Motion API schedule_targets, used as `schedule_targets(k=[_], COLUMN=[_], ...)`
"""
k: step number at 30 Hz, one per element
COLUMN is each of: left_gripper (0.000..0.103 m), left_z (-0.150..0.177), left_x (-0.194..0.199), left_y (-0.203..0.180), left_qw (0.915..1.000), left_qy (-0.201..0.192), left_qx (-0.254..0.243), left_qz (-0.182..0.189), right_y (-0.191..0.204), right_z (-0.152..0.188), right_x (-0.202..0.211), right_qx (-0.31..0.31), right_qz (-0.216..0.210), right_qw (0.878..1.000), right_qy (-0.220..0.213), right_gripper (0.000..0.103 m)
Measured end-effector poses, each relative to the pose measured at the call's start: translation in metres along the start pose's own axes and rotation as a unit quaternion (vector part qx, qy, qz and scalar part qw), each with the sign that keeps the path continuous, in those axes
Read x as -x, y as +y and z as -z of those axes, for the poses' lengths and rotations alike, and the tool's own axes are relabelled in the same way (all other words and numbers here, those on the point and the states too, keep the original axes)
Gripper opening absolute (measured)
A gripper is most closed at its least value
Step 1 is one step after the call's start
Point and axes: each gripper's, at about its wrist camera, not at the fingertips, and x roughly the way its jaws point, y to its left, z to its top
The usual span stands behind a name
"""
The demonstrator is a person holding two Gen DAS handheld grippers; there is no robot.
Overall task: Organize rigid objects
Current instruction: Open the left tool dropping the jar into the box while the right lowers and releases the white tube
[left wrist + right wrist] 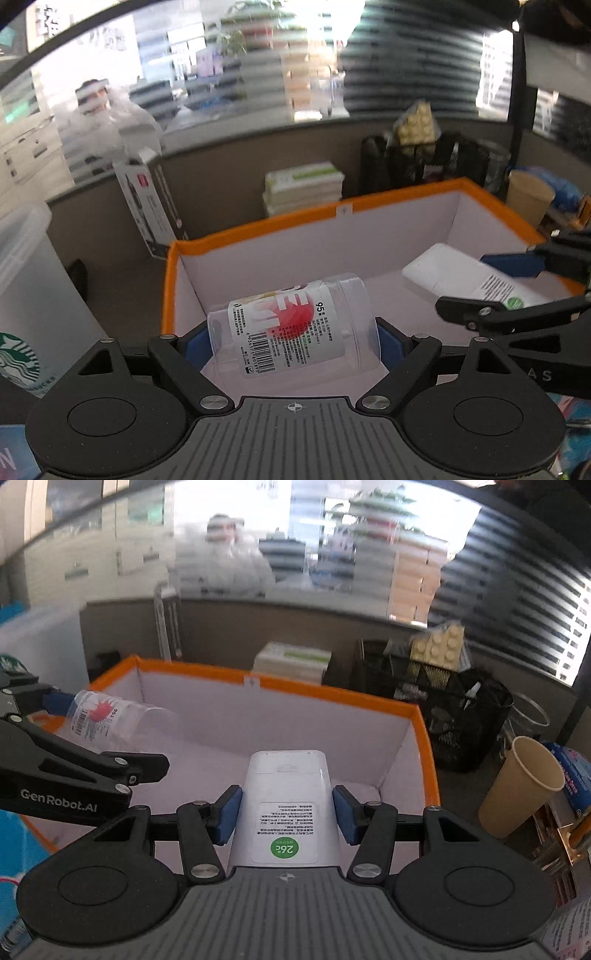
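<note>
The left gripper (293, 341) has its blue pads closed on a clear plastic cup with a red-and-white label (293, 326), held sideways over the near left corner of the orange-rimmed, white-lined storage box (258, 230). The right gripper (286, 814) holds a white rectangular remote-like device with a green sticker (286, 801) over the near right side; its pads look narrowly parted from the casing, though I cannot be sure.

The thin cup could buckle or squirt out if squeezed harder, and the slick device may slide. Both tools hang close together, so a swing could knock them.

Only the right view shows the tan paper cup (521, 784) beside the box's right edge; only the left shows the cup's barcode.
</note>
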Motion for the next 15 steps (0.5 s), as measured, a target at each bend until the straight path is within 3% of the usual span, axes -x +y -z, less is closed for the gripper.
schedule_targets(k=[4,15], left_gripper=[0.088,0.088], left_z=[0.006,0.006], left_x=[-0.015,-0.026], left_y=[-0.006,-0.017], left_qw=[0.9996,0.9955], left_qy=[0.021,0.067], left_qx=[-0.016,-0.058], left_qz=[-0.012,-0.035], right_y=[0.000,0.001], right_z=[0.001,-0.002], right_x=[-0.012,-0.030], right_qx=[0.019,0.051], right_qz=[0.015,0.000], right_qw=[0.999,0.992], right_qy=[0.029,0.114], right_gripper=[0.051,0.051])
